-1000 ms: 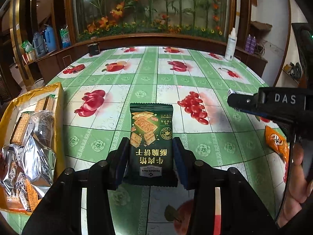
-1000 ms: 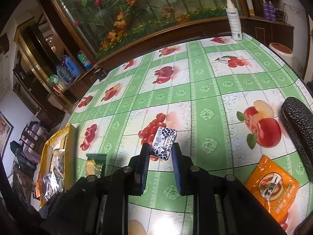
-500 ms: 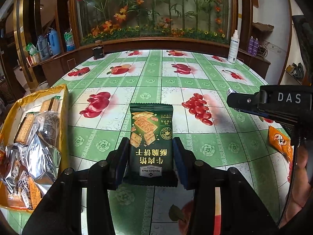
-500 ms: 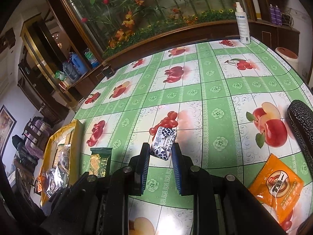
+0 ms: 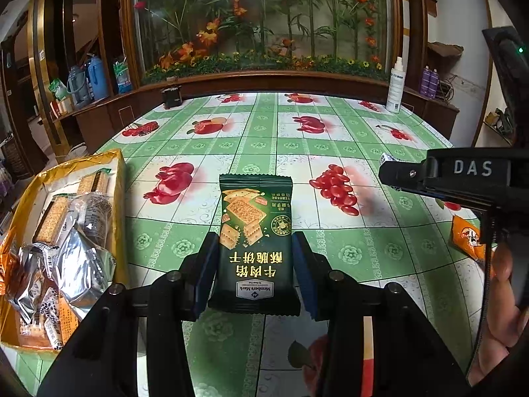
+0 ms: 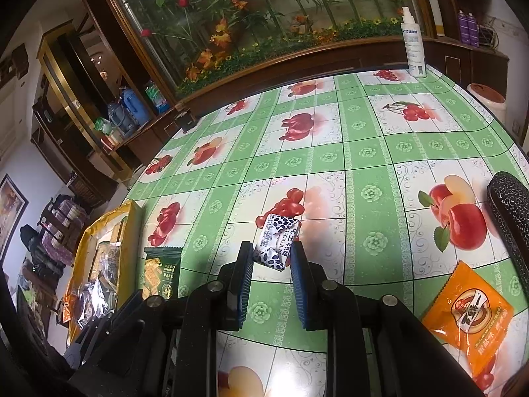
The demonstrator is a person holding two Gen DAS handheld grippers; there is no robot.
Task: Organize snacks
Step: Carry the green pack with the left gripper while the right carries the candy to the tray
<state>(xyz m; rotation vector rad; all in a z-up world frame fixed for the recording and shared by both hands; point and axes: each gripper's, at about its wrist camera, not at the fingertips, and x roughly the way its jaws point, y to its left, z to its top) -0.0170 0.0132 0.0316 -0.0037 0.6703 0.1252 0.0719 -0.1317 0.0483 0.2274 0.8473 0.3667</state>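
Left gripper (image 5: 254, 274) has its two blue-padded fingers (image 5: 205, 274) closed in on a dark green foil cracker packet with gold lettering (image 5: 254, 244), one pad against each long edge, and the packet stands out forward above the green-and-white fruit-print tablecloth (image 5: 330, 145). The printing reads upside down from this camera. Off to the left sits a yellow open-topped box (image 5: 119, 178) at the table edge, stuffed with silver foil wrappers (image 5: 79, 264) and clear-wrapped biscuit bars (image 5: 53, 218) (it is a jumble in there, hard to count).

Over to the right gripper (image 6: 271, 279): its jaws are pinched narrow on a small white candy pack with a dark leaf pattern (image 6: 277, 243), gripped at its near end and tilted, the far end poking out over a printed cluster of red berries. In the left wrist view that same gripper reaches in from the right, with only a sliver of the white pack showing at its tip.

An orange snack sachet with a round brown logo (image 6: 466, 311) lies flat on the cloth to the lower right, well apart from both tools. A white spray bottle (image 6: 413, 46) stands upright at the table's far edge, and a black patterned case (image 6: 510, 218) rests at the right rim.
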